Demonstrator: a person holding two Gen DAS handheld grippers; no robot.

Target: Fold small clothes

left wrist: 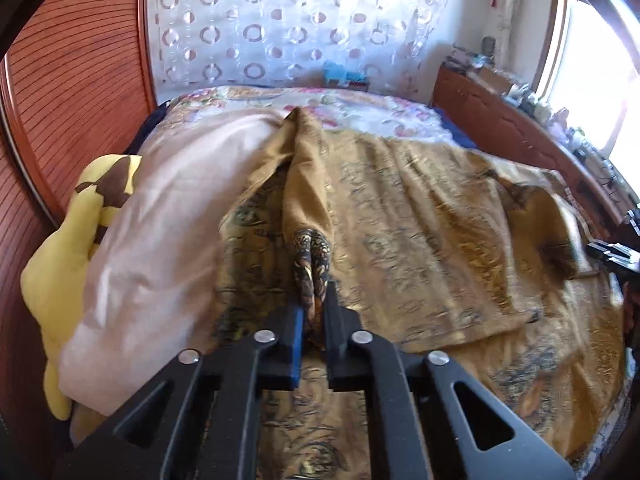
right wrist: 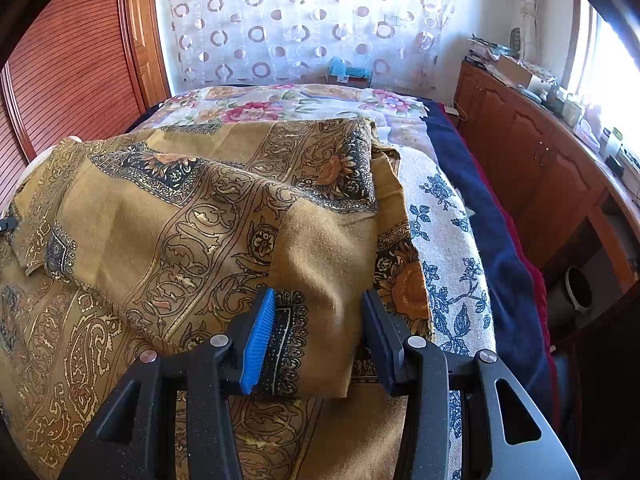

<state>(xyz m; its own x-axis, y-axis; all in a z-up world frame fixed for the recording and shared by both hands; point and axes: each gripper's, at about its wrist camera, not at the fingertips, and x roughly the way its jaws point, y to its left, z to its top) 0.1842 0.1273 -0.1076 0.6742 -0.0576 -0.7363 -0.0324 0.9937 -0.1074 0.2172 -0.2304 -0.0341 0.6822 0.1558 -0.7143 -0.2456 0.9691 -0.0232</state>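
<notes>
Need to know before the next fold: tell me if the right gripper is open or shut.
Open. In the right wrist view, the right gripper has its fingers wide apart, with a folded corner of the gold patterned cloth lying between them, unpinched.

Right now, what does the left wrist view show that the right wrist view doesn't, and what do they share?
Only the left wrist view shows the left gripper with its fingers shut on a bunched edge of the gold patterned cloth, plus a yellow plush toy and a pale pink quilt on the left.

Only the right wrist view shows the right gripper open, straddling a folded corner of the cloth, and a blue floral cover beside it.

Both show the cloth, the circle-patterned curtain and the wooden cabinet.
</notes>
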